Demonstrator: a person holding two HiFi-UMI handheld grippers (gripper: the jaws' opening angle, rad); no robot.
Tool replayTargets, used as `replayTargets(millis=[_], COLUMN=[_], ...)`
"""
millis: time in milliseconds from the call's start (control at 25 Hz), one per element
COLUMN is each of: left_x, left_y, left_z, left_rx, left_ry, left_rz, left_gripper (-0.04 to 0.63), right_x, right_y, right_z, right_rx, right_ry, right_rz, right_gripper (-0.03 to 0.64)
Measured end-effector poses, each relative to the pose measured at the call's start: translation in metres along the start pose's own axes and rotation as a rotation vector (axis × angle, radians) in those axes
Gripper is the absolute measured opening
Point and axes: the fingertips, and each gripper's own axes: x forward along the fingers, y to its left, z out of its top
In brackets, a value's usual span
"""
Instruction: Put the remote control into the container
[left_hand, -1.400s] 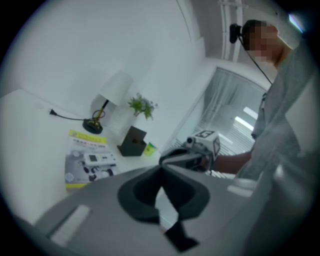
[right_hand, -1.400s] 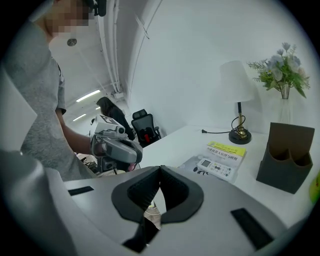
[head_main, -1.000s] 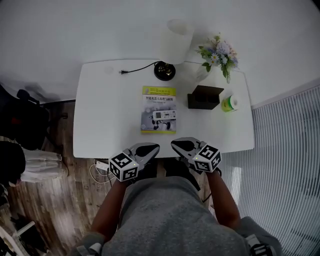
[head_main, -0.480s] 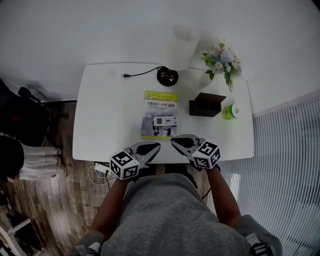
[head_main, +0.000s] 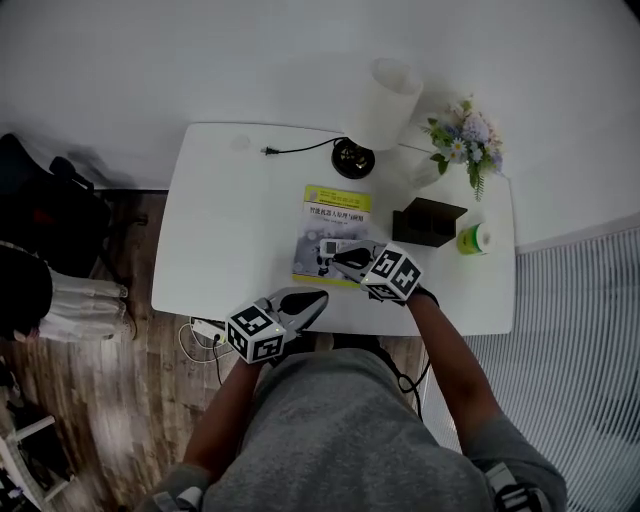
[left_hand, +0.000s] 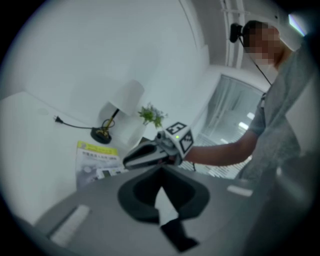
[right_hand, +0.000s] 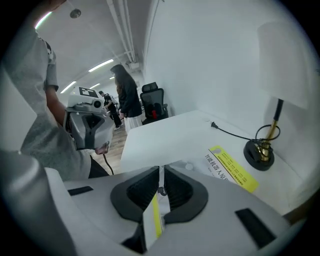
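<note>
– Just ahead of the right claw (head_main: 342, 258), what lies there?
– Remote control (head_main: 322, 246), on a booklet (head_main: 337, 198). That claw is closed and empty, so it may shove the remote aside. Container (head_main: 430, 222) sits to its right.

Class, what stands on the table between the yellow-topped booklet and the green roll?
The dark container stands between the booklet and the green roll; the head view shows it.

We see a smooth, matt white tabletop (head_main: 230, 230), a yellow-banded paper booklet (head_main: 325, 222), and grainy brown wood-plank flooring (head_main: 120, 400) near left.
</note>
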Motion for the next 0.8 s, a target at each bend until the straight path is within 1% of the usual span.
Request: replayTargets(millis=[120,160,200,240,400,640,720,800], left_x=[-0.005,-0.006,-0.008,-0.010,-0.016,-0.020,-0.020,-0.021], left_y=[0.000,0.001,0.002,0.003,0.007,0.009,0.009,0.009], left_z=[-0.001,-0.002,-0.003,-0.003,-0.003,-0.004,-0.005,-0.005], left_rx=[-0.007,-0.010,-0.014,-0.018,-0.026,-0.026,-0.027,-0.029], left_ry=[-0.007,-0.009,-0.012,-0.016,-0.025,-0.031,-0.032,-0.034], left_rz=[0.013,0.018,0.024,0.030,0.051,0.069,0.072,0.074], left_gripper=[-0.005,-0.005,-0.005,-0.005,-0.005,-0.005,-0.005,-0.005], right_x=[0.017,0.022,0.027,0.032,0.047,0.070,0.077,0.081], right_y=[-0.011,-0.015,-0.018,-0.021,-0.031,-0.049,-0.052,-0.054], right_z=[-0.003,-0.006,-0.011,-0.017,-0.034,-0.049,-0.051,-0.052], right_rx=[-0.054,-0.082,-0.115,-0.151,-0.267,-0.381,-0.401,-0.400], right_ry=[0.085,0.131,0.181,0.232,0.398,0.597,0.643,0.677], right_rz=[0.022,0.024,0.024,0.023,0.025,-0.017,-0.018,-0.015], right_gripper=[0.022,0.049,0.098,0.125,0.169,0.189,0.195,0.196])
